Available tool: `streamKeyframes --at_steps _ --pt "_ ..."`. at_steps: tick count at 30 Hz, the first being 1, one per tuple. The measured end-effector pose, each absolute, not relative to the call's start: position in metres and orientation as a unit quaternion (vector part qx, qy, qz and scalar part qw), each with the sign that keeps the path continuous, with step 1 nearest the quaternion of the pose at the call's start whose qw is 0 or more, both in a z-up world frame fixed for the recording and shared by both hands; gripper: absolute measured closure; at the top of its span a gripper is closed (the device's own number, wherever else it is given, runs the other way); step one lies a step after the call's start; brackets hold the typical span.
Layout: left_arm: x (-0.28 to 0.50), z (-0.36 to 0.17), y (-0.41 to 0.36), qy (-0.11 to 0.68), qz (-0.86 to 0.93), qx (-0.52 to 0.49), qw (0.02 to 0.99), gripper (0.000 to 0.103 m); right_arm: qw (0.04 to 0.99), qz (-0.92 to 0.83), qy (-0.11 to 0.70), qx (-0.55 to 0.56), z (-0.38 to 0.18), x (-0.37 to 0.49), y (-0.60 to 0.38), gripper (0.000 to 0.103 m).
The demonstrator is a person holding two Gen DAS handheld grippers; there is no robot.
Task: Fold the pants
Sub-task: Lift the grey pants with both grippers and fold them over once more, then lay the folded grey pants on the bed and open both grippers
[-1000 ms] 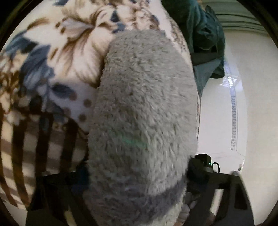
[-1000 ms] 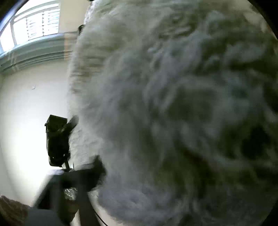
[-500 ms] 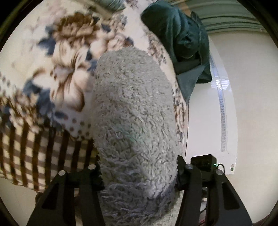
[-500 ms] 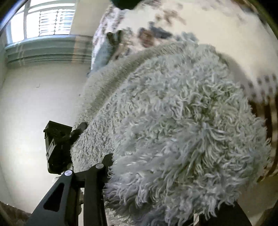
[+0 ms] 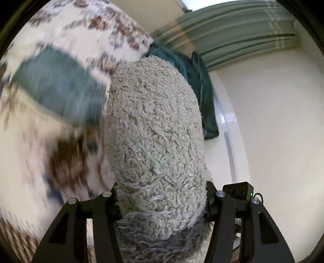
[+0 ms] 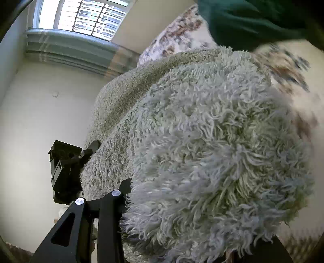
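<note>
The pants (image 5: 156, 131) are thick, shaggy grey fleece. In the left wrist view they bulge up from between my left gripper's (image 5: 162, 194) two black fingers, which press into the pile from both sides. The right wrist view shows a big tuft of the same pants (image 6: 212, 141) filling the frame; my right gripper (image 6: 192, 212) is shut on it, with its left finger (image 6: 109, 202) showing and the right one mostly buried in fleece. The fabric runs leftward to the left gripper (image 6: 66, 168), seen from the side. The pants hang in the air between both grippers.
Below lies a bed with a floral blanket (image 5: 40, 151), blurred. Dark green garments (image 5: 58, 89) lie on it, another (image 5: 198, 81) at its edge, and green cloth (image 6: 253, 20) at the top right. A pale floor (image 5: 273, 131) and a barred window (image 6: 89, 18) lie beyond.
Both grippers closed on the fleece and rose with it. The bed and the green garments now sit farther away, and the window wall has come into view.
</note>
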State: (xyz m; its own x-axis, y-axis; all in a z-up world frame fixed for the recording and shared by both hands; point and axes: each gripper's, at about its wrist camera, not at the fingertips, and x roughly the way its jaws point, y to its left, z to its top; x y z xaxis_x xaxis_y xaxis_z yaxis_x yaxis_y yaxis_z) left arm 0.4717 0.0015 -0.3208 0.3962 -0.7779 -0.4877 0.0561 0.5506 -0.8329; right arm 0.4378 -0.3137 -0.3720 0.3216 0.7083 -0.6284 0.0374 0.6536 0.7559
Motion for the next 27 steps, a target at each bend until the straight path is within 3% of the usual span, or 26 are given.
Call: streamKeyframes --at_steps 6,14,17,19,21,23,25,27 --pt "0.606 -0.336 0.079 0.463 -0.286 -0.365 0.756 0.051 0.738 0.224 0.528 0.354 -0.414 0.57 -0.238 0.062" --pt "0.703 -0.48 0.153 0.512 -0.236 -0.364 0.741 0.051 0.706 0.188 0.582 0.358 -0.547 0.655 -0.17 0.062" --pt "0.704 -0.521 0.173 0.543 -0.206 -0.366 0.727 0.05 0.681 0.164 0.613 0.365 -0.58 0.665 -0.16 0.045" --pt "0.696 -0.526 0.182 0.544 -0.202 -0.369 0.726 0.046 0.681 0.148 0.62 0.361 -0.583 0.662 -0.165 0.026" --pt "0.692 -0.523 0.187 0.547 -0.203 -0.37 0.723 0.043 0.69 0.124 0.627 0.34 -0.576 0.667 -0.168 0.016" --pt "0.683 -0.51 0.186 0.552 -0.201 -0.358 0.726 0.042 0.702 0.103 0.632 0.311 -0.567 0.659 -0.174 0.015" --pt "0.68 -0.496 0.183 0.557 -0.192 -0.325 0.74 0.041 0.711 0.075 0.641 0.279 -0.558 0.649 -0.183 0.0" --pt "0.676 -0.484 0.181 0.562 -0.176 -0.288 0.755 0.034 0.722 0.027 0.652 0.228 -0.539 0.634 -0.195 0.0"
